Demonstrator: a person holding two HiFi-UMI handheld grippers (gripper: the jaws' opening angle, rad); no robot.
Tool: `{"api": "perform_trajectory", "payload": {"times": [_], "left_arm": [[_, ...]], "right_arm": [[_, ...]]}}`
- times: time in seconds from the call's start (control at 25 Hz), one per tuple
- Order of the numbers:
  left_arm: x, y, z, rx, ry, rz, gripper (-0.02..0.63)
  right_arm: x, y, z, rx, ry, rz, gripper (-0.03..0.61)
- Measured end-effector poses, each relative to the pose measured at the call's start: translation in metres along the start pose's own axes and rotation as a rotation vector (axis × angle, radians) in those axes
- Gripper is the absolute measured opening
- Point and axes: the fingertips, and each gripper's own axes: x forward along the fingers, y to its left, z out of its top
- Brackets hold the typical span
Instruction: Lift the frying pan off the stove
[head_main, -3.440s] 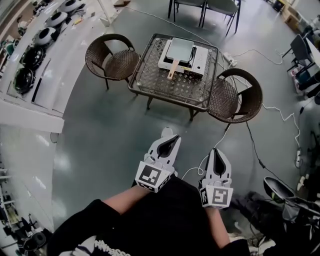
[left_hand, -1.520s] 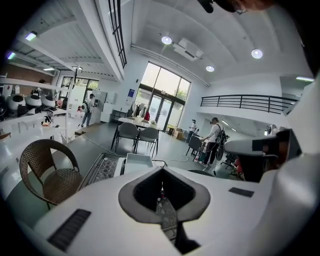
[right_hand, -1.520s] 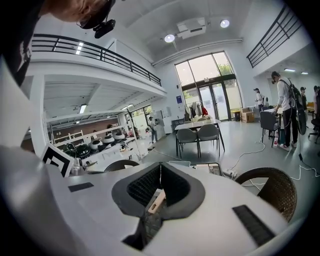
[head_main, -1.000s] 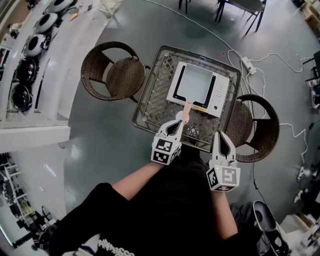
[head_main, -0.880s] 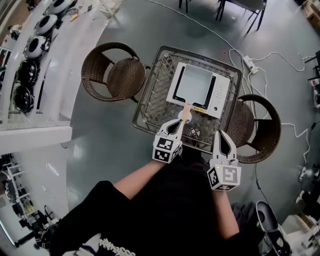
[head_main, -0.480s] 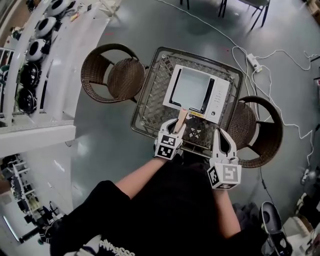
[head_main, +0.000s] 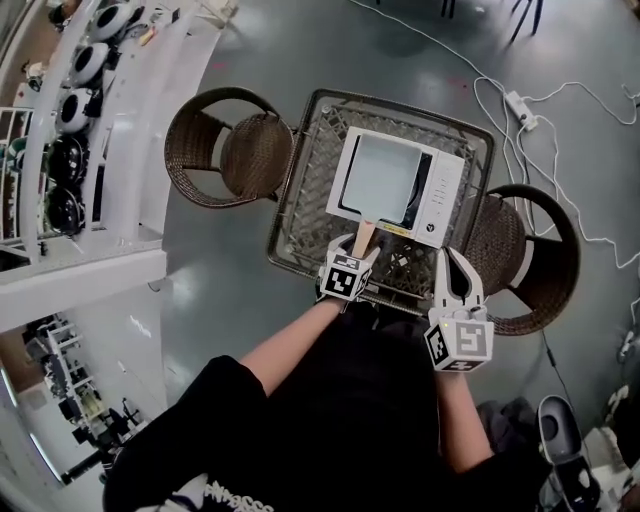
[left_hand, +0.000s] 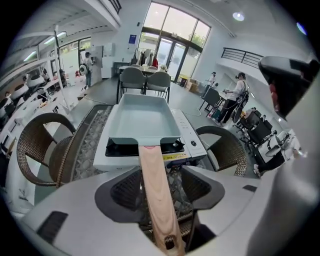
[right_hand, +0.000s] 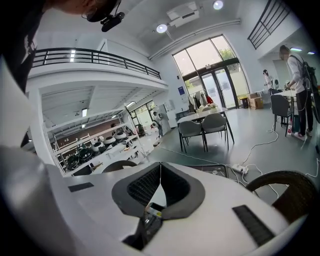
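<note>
A square pale grey frying pan (head_main: 383, 178) sits on a white tabletop stove (head_main: 440, 195), its wooden handle (head_main: 365, 237) pointing back at me. My left gripper (head_main: 357, 250) is at the handle's end. In the left gripper view the handle (left_hand: 152, 170) runs between the jaws of the left gripper (left_hand: 160, 175), which are opening, with a gap on each side of the wood. The pan (left_hand: 142, 117) lies flat on the stove (left_hand: 187, 142) ahead. My right gripper (head_main: 455, 265) hovers at the table's front edge, right of the handle. The right gripper (right_hand: 160, 177) is shut and empty.
The stove stands on a low wicker-topped table (head_main: 305, 190) with a wicker chair at the left (head_main: 235, 150) and one at the right (head_main: 535, 255). A power strip (head_main: 520, 105) and cables lie on the floor behind. A white counter (head_main: 110, 120) runs along the left.
The view has closed in on the table. My left gripper has moved forward over the end of the pan's handle and its jaws have spread around it. The right gripper stays shut.
</note>
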Motion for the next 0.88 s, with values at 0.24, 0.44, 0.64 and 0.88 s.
{"api": "perform_trajectory", "payload": {"times": [0.24, 0.44, 0.64, 0.88], "left_arm": [[0.02, 0.009, -0.01, -0.02, 0.093, 0.026, 0.275], [0.039, 0.013, -0.016, -0.046, 0.158, 0.019, 0.276], [0.046, 0.008, -0.019, -0.117, 0.232, -0.011, 0.275], [0.056, 0.0, -0.015, -0.151, 0.27, -0.061, 0.221]], "right_arm": [[0.003, -0.016, 0.001, 0.014, 0.013, -0.021, 0.031], [0.009, -0.033, 0.0, 0.025, 0.023, -0.039, 0.031], [0.016, -0.047, 0.007, 0.044, 0.016, -0.055, 0.031], [0.023, -0.062, 0.005, 0.064, 0.03, -0.073, 0.031]]}}
